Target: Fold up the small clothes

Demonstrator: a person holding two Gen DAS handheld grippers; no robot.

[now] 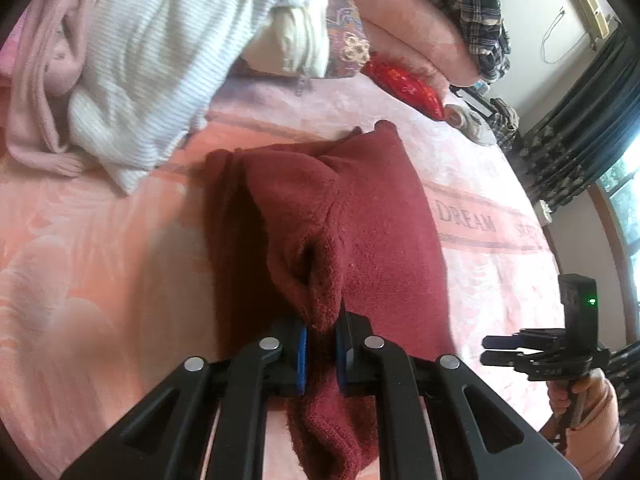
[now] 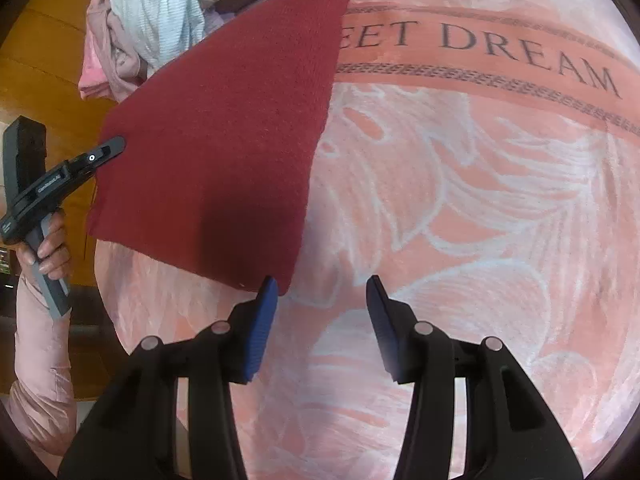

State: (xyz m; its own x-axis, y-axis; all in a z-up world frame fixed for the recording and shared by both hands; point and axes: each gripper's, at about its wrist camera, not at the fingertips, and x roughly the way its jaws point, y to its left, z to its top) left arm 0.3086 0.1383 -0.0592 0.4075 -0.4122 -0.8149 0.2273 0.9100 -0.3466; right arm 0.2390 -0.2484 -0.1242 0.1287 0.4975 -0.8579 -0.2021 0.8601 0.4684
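A dark red fleece garment (image 1: 360, 216) lies on the pink bed blanket, partly folded over itself. My left gripper (image 1: 320, 344) is shut on a bunched edge of it and lifts that edge. In the right wrist view the red garment (image 2: 224, 152) is a flat slab at the upper left, and the left gripper (image 2: 108, 150) holds its left edge. My right gripper (image 2: 322, 300) is open and empty just past the garment's near corner, above the blanket. It also shows in the left wrist view (image 1: 500, 350) at the right.
A pile of clothes, a white ribbed top (image 1: 160, 60) and a pink garment (image 1: 36, 92), lies beyond the red one. A red cushion (image 1: 404, 84), plaid clothes (image 1: 476, 12) and dark curtains (image 1: 580, 136) are at the far side. The blanket (image 2: 480, 200) reads "SWEET DREAM".
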